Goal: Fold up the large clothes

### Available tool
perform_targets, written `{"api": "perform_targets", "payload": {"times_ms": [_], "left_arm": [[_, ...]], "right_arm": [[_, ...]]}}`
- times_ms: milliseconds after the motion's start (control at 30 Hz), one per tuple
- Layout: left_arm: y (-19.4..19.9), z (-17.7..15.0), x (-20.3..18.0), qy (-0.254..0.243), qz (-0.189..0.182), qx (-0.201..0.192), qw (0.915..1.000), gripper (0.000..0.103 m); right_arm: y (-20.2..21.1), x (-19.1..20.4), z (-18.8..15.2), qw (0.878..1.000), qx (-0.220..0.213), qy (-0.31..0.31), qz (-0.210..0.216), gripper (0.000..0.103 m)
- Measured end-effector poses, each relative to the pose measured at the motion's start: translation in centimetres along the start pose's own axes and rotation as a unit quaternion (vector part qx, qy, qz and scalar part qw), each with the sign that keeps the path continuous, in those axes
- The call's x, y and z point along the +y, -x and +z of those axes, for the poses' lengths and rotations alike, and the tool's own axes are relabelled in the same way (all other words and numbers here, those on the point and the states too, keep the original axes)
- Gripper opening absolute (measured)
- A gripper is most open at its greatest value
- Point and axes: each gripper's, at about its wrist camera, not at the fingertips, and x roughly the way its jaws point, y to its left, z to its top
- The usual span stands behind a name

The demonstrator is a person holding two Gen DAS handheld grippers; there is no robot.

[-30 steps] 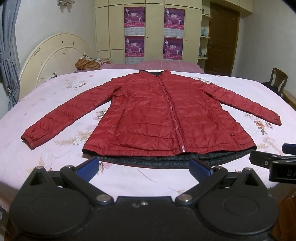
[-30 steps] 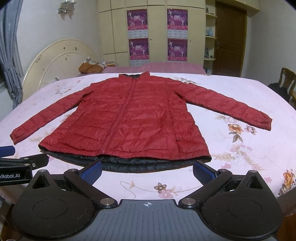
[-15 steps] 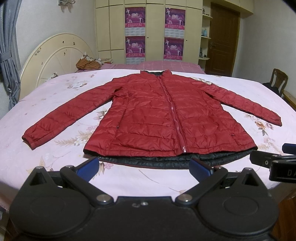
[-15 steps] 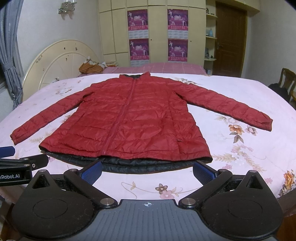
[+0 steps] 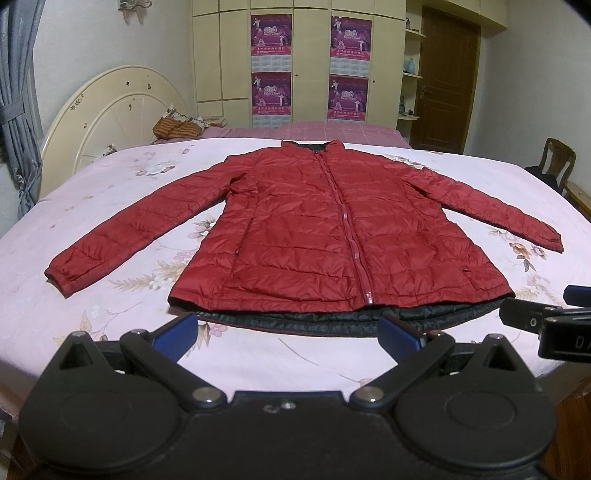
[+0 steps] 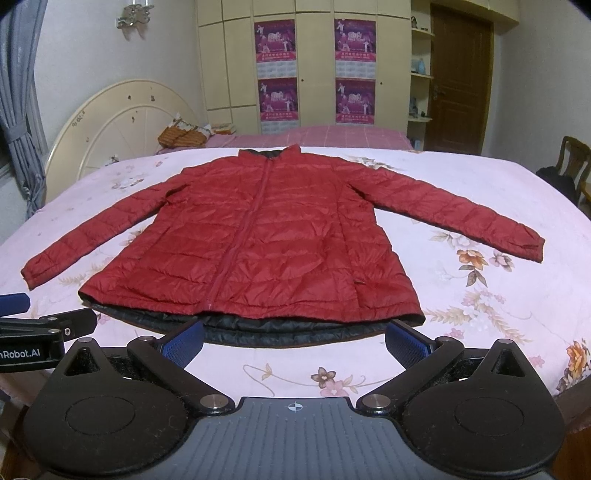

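Almost nothing has moved: my left gripper [image 5: 286, 332] and right gripper [image 6: 295, 341] still hover wide open, empty, just short of the hem. The red quilted puffer jacket [image 5: 332, 236] lies flat, zipped, sleeves spread on the pink floral bed [image 5: 110, 295]. Folding hasn't begun.

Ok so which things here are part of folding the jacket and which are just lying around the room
Part of the job:
red jacket, spread flat on the bed
left gripper, jaws open
right gripper, jaws open

Just lying about:
striped bag
posters
wooden chair
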Motion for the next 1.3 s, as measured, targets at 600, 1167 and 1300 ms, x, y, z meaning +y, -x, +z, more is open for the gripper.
{"api": "perform_targets", "payload": {"times_ms": [600, 1167, 1300], "left_arm": [[0.1, -0.1, 0.2, 0.001, 0.000, -0.002, 1.0000, 0.103], [-0.7, 1.1, 0.3, -0.006, -0.011, -0.007, 0.9999, 0.103], [-2.1, 2.7, 0.0, -0.011, -0.020, -0.012, 0.9997, 0.103]], "right_arm": [[0.2, 0.1, 0.0, 1.000, -0.002, 0.000, 0.000, 0.103], [-0.2, -0.4, 0.6, 1.000, -0.009, -0.011, -0.009, 0.103], [-1.6, -0.9, 1.9, 1.000, -0.017, -0.019, -0.017, 0.103]]}}
